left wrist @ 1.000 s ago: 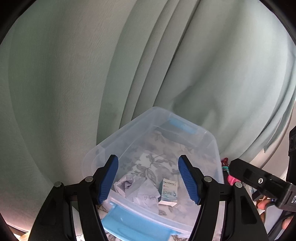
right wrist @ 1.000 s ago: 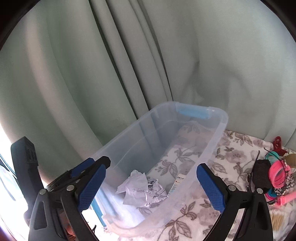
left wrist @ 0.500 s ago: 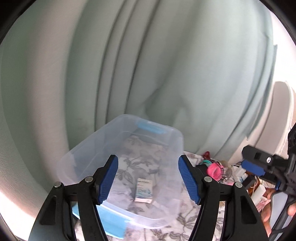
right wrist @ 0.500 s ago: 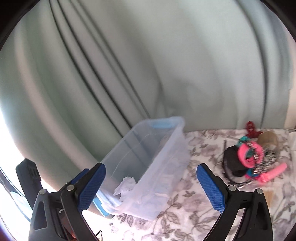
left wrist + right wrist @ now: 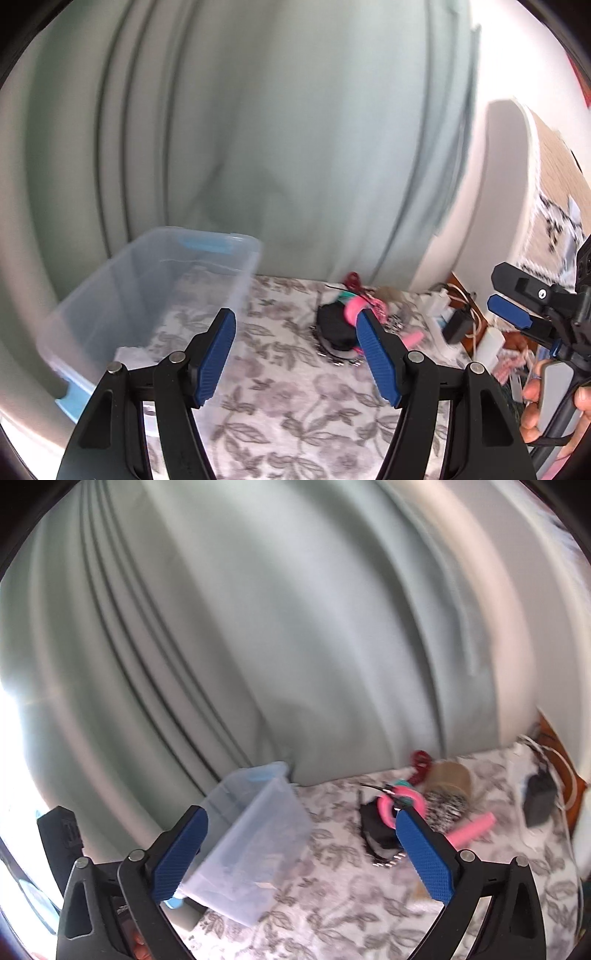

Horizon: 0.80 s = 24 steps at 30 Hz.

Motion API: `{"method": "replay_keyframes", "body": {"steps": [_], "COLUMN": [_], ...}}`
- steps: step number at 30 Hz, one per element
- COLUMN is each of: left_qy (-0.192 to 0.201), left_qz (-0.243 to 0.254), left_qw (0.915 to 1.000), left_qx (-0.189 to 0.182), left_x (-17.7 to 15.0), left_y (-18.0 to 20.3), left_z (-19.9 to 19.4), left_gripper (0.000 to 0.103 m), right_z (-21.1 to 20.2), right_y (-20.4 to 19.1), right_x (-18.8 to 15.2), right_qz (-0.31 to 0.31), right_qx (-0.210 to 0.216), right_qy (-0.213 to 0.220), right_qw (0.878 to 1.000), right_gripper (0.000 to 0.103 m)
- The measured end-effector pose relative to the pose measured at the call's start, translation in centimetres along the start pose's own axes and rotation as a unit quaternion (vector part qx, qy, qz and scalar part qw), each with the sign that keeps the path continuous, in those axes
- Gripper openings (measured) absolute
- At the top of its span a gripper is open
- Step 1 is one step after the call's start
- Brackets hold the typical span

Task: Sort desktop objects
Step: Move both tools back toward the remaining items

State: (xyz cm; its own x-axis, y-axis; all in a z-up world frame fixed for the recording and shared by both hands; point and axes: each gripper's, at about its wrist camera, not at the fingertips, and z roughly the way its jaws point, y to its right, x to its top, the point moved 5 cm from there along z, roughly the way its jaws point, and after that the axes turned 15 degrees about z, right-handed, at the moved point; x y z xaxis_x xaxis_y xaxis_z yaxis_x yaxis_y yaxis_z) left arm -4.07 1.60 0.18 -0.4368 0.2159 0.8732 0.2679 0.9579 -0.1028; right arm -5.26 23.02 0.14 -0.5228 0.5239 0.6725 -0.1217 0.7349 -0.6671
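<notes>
Your left gripper (image 5: 295,350) has its jaws open with nothing between them, above the floral-clothed worktop (image 5: 295,398), and your right gripper (image 5: 301,849) likewise stands with jaws wide apart and empty. The clear plastic bin (image 5: 147,295) sits at the left of the worktop against the pale green curtain (image 5: 277,129), something white lying in its near end. The heap of things to sort, a pink ring (image 5: 388,805) on a black pouch (image 5: 376,830) with a pink stick (image 5: 472,827) beside it, lies well apart from the bin toward the right.
</notes>
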Motion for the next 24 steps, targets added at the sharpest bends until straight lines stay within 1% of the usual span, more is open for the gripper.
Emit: {"method": "replay_keyframes", "body": {"steps": [3,7,10,13,16,18,24], "left_qy": [-0.009,-0.023,-0.034,-0.051,-0.069,-0.082,-0.104], "left_qz": [0.015,0.033,0.042,0.047,0.041,0.038,0.042], "left_qw": [0.9997,0.9986,0.9974,0.9958,0.9939,0.9924,0.9900], "left_qx": [-0.015,-0.034,-0.048,-0.060,-0.075,-0.083,-0.086], "left_x": [0.1,-0.1,-0.5,-1.1,-1.8,-2.3,-3.4], "left_y": [2.3,5.2,7.0,8.3,9.0,9.4,10.0], "left_z": [0.7,2.0,3.1,4.5,5.8,6.8,9.3], "left_gripper": [0.069,0.069,0.069,0.069,0.069,0.069,0.069], "right_z": [-1.0,-2.1,-2.4,-2.4,-2.1,-1.7,0.4], "right_y": [1.6,4.2,6.2,8.4,10.0,10.5,11.2], "right_x": [-0.3,-0.4,-0.5,-0.7,-1.0,-1.4,-2.8], "right_qz": [-0.009,0.007,0.029,0.060,0.076,0.069,0.047], "right_qx": [-0.013,-0.033,-0.056,-0.071,-0.083,-0.093,-0.110], "right_qy": [0.004,0.006,0.006,-0.010,-0.026,-0.035,-0.070], "right_qw": [1.000,0.999,0.998,0.996,0.993,0.993,0.990], "right_gripper": [0.103,0.103,0.103,0.103,0.103,0.103,0.103]}}
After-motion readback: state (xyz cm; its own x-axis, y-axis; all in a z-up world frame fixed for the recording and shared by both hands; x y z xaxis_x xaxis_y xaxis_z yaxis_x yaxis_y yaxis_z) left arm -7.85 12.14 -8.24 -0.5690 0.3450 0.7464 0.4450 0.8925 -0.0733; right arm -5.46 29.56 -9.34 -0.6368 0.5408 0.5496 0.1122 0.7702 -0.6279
